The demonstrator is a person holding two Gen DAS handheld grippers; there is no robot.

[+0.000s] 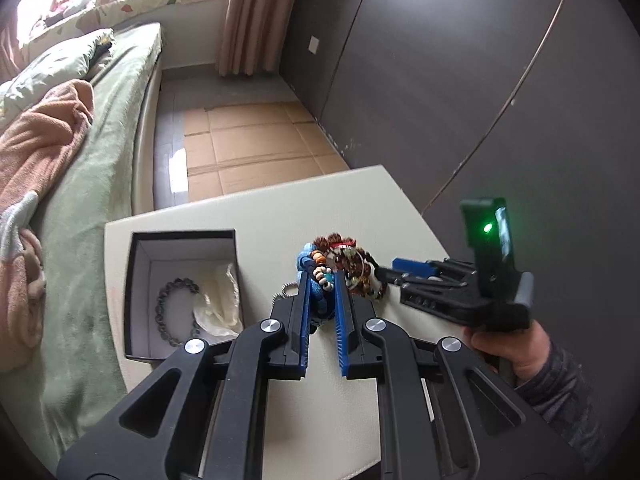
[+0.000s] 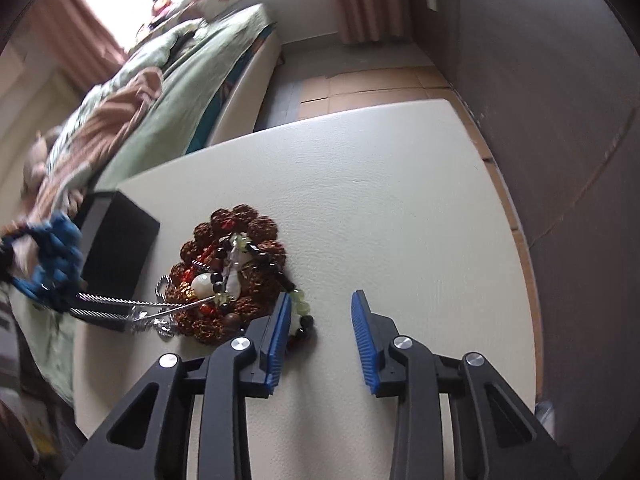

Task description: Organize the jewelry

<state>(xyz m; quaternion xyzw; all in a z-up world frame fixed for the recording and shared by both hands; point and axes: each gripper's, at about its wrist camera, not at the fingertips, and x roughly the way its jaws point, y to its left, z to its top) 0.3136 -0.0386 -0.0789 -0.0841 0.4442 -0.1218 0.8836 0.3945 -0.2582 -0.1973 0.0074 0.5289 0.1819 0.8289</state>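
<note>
Jaws of the left gripper (image 1: 323, 280) clamped on a blue beaded bracelet (image 1: 316, 292) lifted beside the jewelry pile (image 2: 228, 276), right gripper (image 2: 320, 300) jaws apart and empty; advisable to free the snagged silver chain (image 2: 132, 304) before carrying to the open black box (image 1: 140, 300).

Green bed (image 1: 108, 128), pink blanket (image 1: 44, 136), curtain (image 1: 256, 12), cardboard (image 1: 256, 148)

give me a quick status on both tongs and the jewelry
Left tongs shut on blue bracelet. Right tongs open beside jewelry pile. Silver chain snagged between the two.
</note>
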